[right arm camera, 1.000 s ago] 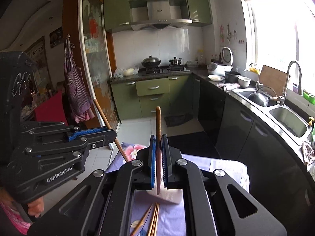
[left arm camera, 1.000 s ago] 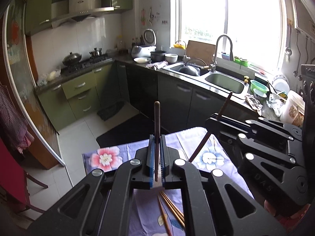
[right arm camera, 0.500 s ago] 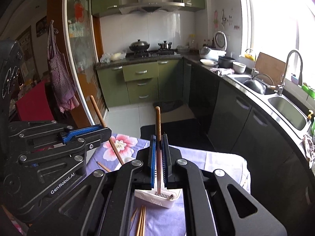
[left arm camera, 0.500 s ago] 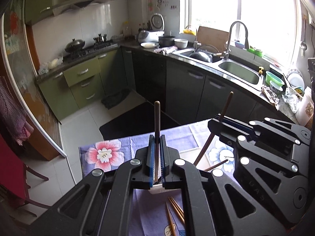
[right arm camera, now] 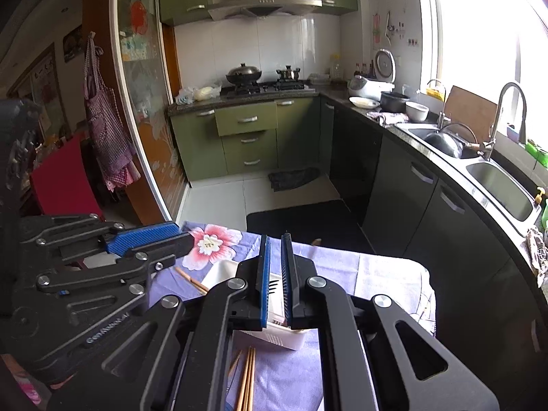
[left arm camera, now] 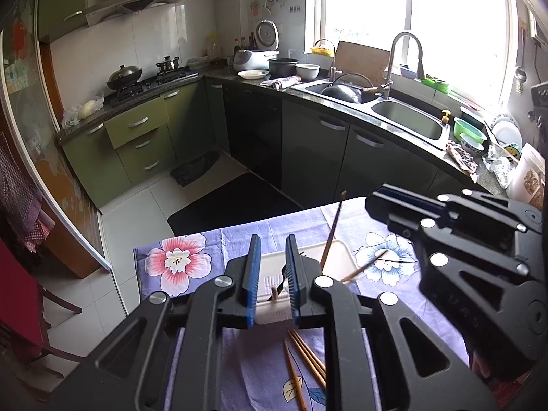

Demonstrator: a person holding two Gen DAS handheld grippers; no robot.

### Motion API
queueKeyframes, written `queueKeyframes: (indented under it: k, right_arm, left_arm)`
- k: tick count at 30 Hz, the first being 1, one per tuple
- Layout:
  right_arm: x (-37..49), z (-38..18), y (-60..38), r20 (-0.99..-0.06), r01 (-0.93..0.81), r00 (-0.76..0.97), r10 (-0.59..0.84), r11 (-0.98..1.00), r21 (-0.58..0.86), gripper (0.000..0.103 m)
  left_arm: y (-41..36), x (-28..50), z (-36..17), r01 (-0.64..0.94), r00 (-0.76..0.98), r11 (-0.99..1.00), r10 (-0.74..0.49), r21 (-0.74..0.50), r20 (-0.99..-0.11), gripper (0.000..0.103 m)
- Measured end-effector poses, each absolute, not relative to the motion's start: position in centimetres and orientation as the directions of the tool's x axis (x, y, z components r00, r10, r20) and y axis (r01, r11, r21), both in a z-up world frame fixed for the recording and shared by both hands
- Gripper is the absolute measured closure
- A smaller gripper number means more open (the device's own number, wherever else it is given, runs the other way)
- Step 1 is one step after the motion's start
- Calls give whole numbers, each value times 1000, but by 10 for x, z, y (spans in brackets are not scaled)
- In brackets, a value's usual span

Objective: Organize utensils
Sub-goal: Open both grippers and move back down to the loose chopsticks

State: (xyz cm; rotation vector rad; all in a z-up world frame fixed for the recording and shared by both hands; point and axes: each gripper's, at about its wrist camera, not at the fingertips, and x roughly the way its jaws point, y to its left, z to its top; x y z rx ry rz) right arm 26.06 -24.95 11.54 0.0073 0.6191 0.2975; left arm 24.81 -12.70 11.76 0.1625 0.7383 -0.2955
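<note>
Left wrist view
Room: a kitchen with green cabinets, a stove (left arm camera: pixel 147 78) at the back and a sink (left arm camera: pixel 404 120) under a bright window.
Surface: a table under a purple flowered cloth (left arm camera: pixel 212 239).
Left claw (left arm camera: pixel 272 274): jaws apart, nothing between them.
Basket (left arm camera: pixel 339 250): white, on the cloth just ahead of the left claw and partly behind its fingers.
Brown chopstick (left arm camera: pixel 334 229): stands tilted in the basket, tip up; a second one (left arm camera: pixel 366 267) leans out over the basket's right rim.
Loose chopsticks (left arm camera: pixel 304 359): pale wood, flat on the cloth below the claw, on its near side.
Right claw (left arm camera: pixel 383 205): comes in from the right, above the basket's right side; from here I cannot tell how its jaws stand.

Right wrist view
Room: same kitchen, with an apron (right arm camera: pixel 106 133) hanging at left.
Right claw (right arm camera: pixel 275 274): jaws apart, empty.
Basket (right arm camera: pixel 219 270): directly under and beyond the claw.
Loose chopsticks (right arm camera: pixel 246 376): on the cloth near the basket's near edge.
Left claw (right arm camera: pixel 154 236): at left, beside the basket.
</note>
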Motion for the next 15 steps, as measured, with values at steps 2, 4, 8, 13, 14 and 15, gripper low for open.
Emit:
queueKeyframes:
  k: [2,4,8,13,14,15]
  right_arm:
    - [240,128,-252,-539,-290,789,295,952,97,90]
    - [220,137,-254,-516,-309,797,312,946,95,90]
    - [181,128,-263,-506,-336,792,342,936,107,88]
    - [154,57,-272,-600,-338,723,343,933,126,82]
    - [154,42,-273,-623,-335,705,339,933,129,82]
    - [155,21,-274,-655,-328,679,330,936,132,82]
  left_arm:
    - [-126,236,122,327,706,944,-213,44,-675,87]
    - [-125,226,122,330,706,943,-214,46,-676,85]
    - [-116,204,100,338,676,941,-221,30,-703,83]
    - [-107,188,35,341,577,940,-220,-12,-787,83]
    - [-105,188,18,340,549,940,-221,-26,-806,83]
    - [-103,189,2,330,526,943,-218,-39,-822,83]
